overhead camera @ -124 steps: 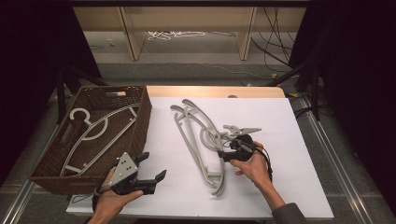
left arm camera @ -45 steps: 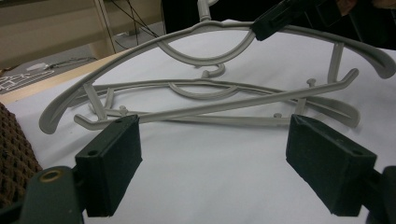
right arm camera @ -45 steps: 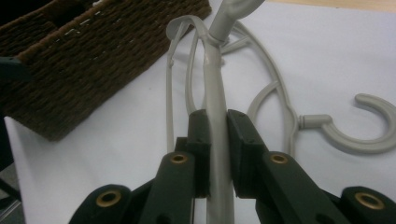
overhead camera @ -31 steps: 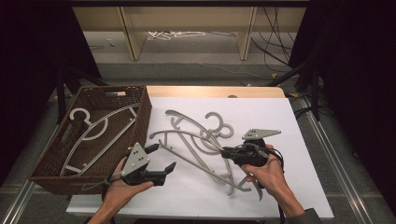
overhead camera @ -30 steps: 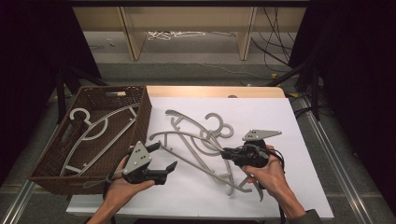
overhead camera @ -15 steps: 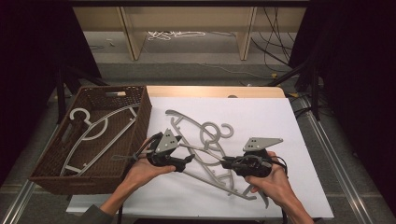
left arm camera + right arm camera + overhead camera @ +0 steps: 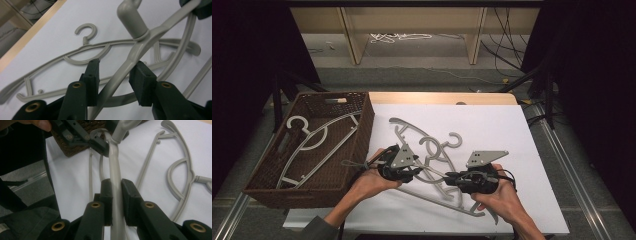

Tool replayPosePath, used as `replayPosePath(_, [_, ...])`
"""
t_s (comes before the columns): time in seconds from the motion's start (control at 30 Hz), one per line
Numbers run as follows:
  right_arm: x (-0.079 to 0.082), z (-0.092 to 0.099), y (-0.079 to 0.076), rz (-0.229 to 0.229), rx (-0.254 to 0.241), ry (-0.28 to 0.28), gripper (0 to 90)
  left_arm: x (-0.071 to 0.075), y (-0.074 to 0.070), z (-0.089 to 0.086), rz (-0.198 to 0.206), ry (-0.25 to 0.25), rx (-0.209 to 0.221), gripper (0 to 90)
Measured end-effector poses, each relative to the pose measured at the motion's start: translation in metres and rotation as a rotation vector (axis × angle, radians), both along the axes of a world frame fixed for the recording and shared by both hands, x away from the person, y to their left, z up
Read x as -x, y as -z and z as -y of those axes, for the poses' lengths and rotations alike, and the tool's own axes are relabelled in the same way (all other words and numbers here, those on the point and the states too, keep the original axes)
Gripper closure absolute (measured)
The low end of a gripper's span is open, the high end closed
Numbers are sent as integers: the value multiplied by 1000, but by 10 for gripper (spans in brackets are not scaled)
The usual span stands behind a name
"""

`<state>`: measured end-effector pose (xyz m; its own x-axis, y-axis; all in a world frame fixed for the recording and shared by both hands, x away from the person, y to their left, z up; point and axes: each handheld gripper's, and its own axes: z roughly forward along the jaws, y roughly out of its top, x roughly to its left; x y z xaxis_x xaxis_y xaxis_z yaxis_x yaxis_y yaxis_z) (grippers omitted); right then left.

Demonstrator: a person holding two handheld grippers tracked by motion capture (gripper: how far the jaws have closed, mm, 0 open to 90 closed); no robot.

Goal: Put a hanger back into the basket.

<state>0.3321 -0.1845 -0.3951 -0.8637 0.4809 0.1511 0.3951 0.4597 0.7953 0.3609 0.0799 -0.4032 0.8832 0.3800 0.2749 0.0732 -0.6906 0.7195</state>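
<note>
A grey plastic hanger (image 7: 434,172) is lifted off the white table between my two grippers. My right gripper (image 7: 451,176) is shut on one arm of it; in the right gripper view both pads (image 7: 107,200) press the grey arm (image 7: 115,192). My left gripper (image 7: 417,171) reaches the same hanger near its hook. In the left gripper view the hanger's arm (image 7: 122,75) runs between the jaws, which have just been closing; it lies against the right pad (image 7: 141,82), with a gap at the left one. A second grey hanger (image 7: 75,53) lies flat on the table underneath.
A brown wicker basket (image 7: 362,130) stands at the table's left with another grey hanger (image 7: 319,142) inside. The lying hanger (image 7: 404,125) spreads over the middle of the white table top (image 7: 512,130). Shelving and cables are on the floor beyond.
My left gripper has moved right from beside the basket to the lifted hanger, and its jaws have narrowed around the hanger's arm. The right gripper keeps its hold and has hardly moved.
</note>
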Motion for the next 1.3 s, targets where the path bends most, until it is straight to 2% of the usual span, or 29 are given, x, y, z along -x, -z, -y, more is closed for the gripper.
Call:
replayPosePath(0.13, [-1,2,-1,8,14,-28,806,5,-6,3,45,44,-64,685])
replayPosePath(0.2, [-4,7,-3,12,-2,-57,803,8,-9,4,70,64,-83,715])
replayPosePath(0.23, [-4,7,-3,12,-2,-57,797,10,-10,5,69,71,-91,715])
replayPosePath(0.27, [-4,9,-4,12,5,-52,789,11,-11,6,79,77,-100,724])
replayPosePath(0.33, [-4,10,-7,43,38,-46,760,14,-12,9,74,98,-133,753])
replayPosePath(0.37, [-4,10,-8,55,59,-39,714,16,-11,10,78,103,-138,771])
replayPosePath(0.4, [-3,9,-11,75,74,-11,639,17,-10,11,50,113,-129,794])
replayPosePath(0.43, [-3,9,-14,106,97,23,599,18,-9,13,43,113,-113,815])
replayPosePath(0.5, [-2,10,-19,137,139,42,571,19,-10,14,36,101,-110,819])
replayPosePath(0.53, [-1,10,-22,155,143,56,515,18,-11,14,39,92,-110,819])
replayPosePath(0.57, [0,10,-24,161,140,66,467,17,-12,12,35,75,-107,820])
replayPosePath(0.6, [1,10,-27,191,135,101,421,16,-13,10,24,64,-99,820])
replayPosePath(0.7, [0,12,-31,223,102,144,362,12,-16,4,12,30,-80,820])
replayPosePath(0.8, [2,14,-33,224,15,194,329,8,-19,-2,8,-6,-71,820])
replayPosePath(0.9, [3,16,-36,243,-30,250,298,4,-21,-7,-9,-36,-59,820])
replayPosePath(0.97, [5,19,-39,233,-51,267,276,2,-22,-11,-15,-63,-52,820])
replayPosePath(1.03, [7,20,-38,227,-68,281,256,-1,-24,-15,-26,-91,-43,820])
replayPosePath(1.1, [10,22,-36,228,-62,302,243,-4,-25,-18,-34,-113,-34,820])
replayPosePath(1.2, [13,23,-30,212,-61,303,243,-7,-29,-24,-50,-140,-13,820])
replayPosePath(1.3, [15,23,-19,202,-68,313,242,-9,-31,-28,-76,-142,45,820])
